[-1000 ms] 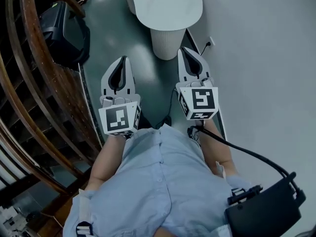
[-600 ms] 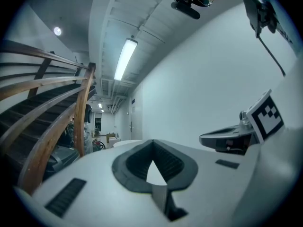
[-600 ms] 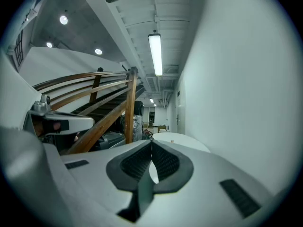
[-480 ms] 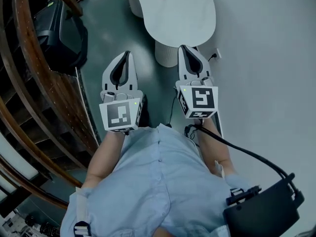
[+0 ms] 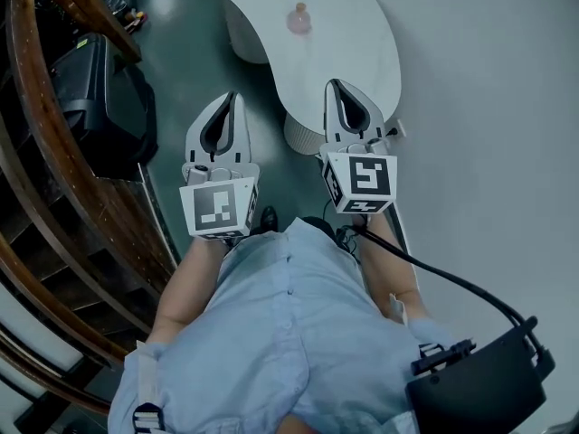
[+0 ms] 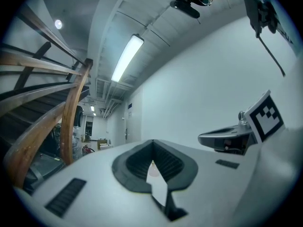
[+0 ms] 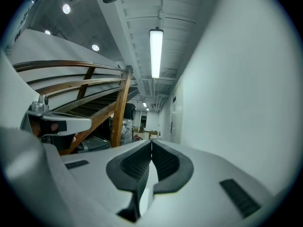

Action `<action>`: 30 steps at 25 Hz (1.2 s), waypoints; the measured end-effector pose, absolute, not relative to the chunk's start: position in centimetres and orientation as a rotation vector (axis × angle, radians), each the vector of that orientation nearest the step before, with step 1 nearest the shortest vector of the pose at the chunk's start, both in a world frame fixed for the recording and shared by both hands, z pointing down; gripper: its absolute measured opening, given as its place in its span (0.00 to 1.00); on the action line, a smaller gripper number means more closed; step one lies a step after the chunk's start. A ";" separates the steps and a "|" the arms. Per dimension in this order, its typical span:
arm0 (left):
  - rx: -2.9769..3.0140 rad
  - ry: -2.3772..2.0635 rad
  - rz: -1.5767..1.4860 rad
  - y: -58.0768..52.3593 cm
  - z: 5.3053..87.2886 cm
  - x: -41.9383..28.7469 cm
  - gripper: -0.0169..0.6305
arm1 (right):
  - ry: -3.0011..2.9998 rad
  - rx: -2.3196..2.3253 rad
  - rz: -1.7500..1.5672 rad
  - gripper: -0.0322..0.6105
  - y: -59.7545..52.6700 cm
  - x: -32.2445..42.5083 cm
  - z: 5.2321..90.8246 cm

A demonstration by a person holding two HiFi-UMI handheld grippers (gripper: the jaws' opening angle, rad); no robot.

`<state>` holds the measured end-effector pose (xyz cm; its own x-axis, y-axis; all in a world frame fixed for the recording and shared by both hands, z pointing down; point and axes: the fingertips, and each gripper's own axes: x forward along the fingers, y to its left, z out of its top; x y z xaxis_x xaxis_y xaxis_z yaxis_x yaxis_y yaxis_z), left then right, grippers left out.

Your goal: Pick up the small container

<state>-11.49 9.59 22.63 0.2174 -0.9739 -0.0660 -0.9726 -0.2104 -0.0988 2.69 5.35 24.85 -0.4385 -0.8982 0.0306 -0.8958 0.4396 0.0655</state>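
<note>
A small pink container [image 5: 298, 18] stands on the white rounded table [image 5: 362, 34] at the top of the head view. Both grippers are held out in front of the person, short of the container and apart from it. My left gripper [image 5: 232, 98] is over the dark floor beside the table, shut and empty. My right gripper [image 5: 336, 87] is at the table's near edge, shut with nothing in it. In the left gripper view the container [image 6: 152, 170] shows small and pale through the slot below the closed jaw tips [image 6: 152, 144]. The right gripper view shows its own tips [image 7: 151, 143] together.
A curved wooden stair railing [image 5: 54, 152] runs along the left, with a black case [image 5: 99, 89] under it. A white wall [image 5: 488, 107] borders the right. The table's ribbed pedestal [image 5: 303, 132] stands between the grippers. A black box [image 5: 479, 387] with a cable hangs at the person's right hip.
The person has moved toward the table: table and pink container have slid down into the head view. Both grippers stay shut and level.
</note>
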 end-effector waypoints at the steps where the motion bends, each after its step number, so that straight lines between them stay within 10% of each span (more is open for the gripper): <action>1: -2.358 1.897 -0.011 9.0 22.8 -11.8 0.02 | -2.611 1.630 -0.066 0.05 4.8 2.4 24.9; 30: -2.416 1.819 -0.133 -8.6 24.3 -12.5 0.03 | -2.555 1.699 0.010 0.05 -13.0 1.0 27.0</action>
<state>-12.46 -8.58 24.32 0.2766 -0.9610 0.0014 -0.9510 -0.2739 -0.1436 1.03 -13.02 27.03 -0.3849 -0.9207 0.0651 -0.9212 0.3876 0.0352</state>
